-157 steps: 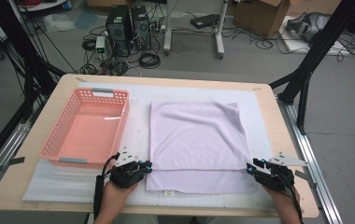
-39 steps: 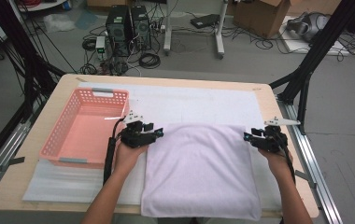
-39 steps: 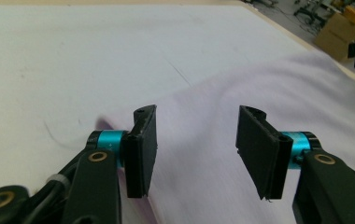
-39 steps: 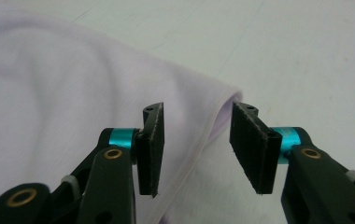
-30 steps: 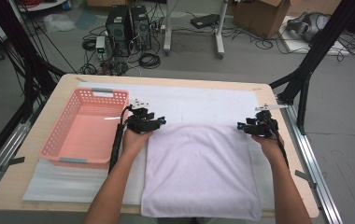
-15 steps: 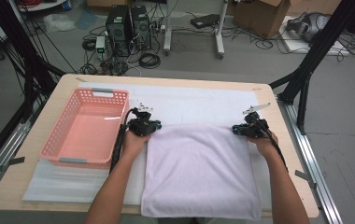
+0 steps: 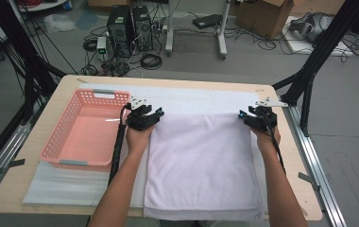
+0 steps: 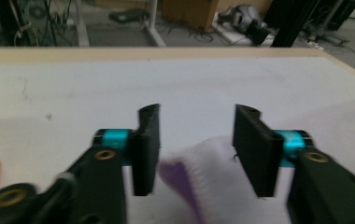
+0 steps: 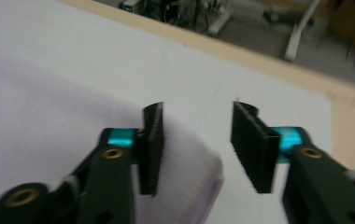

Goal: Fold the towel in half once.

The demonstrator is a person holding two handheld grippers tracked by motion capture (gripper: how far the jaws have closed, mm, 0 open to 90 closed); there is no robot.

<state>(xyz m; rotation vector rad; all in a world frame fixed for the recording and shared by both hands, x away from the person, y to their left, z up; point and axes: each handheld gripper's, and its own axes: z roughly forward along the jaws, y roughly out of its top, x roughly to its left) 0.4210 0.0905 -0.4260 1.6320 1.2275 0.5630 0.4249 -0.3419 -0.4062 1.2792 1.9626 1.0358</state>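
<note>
Folding a towel (image 7: pixel 205 163) on the bench (image 7: pixel 281 142): release after a fold. The pale lilac towel lies flat as a doubled rectangle on the white mat (image 7: pixel 192 100), just right of the pink basket (image 7: pixel 87 128), its near edge at the bench's front lip. The left tool (image 7: pixel 145 116) sits at the far left corner of the towel and the right tool (image 7: pixel 257 117) at the far right corner. Both tools have just been opening: in the left gripper view the jaws of the left tool (image 8: pixel 196 140) stand moderately apart with the towel corner (image 8: pixel 203 177) lying loose between them, the pads not pressing it; in the right gripper view the right tool (image 9: pixel 196 140) is likewise parted, the folded corner (image 9: pixel 199 179) resting beneath and beside its left-hand jaw, free of both pads.

Judged step: the far edge has been laid down and let go. The next move likely calls for lifting both tools clear without dragging the corners, then taking a fresh hold for a further fold or for carrying the towel to the basket.

Hard to make out: both gripper views are blurred near the jaws, so layer count at the corners is uncertain. The towel's near edge is partly masked by the forearms, and the near part of the basket's floor lies behind its front wall.
</note>
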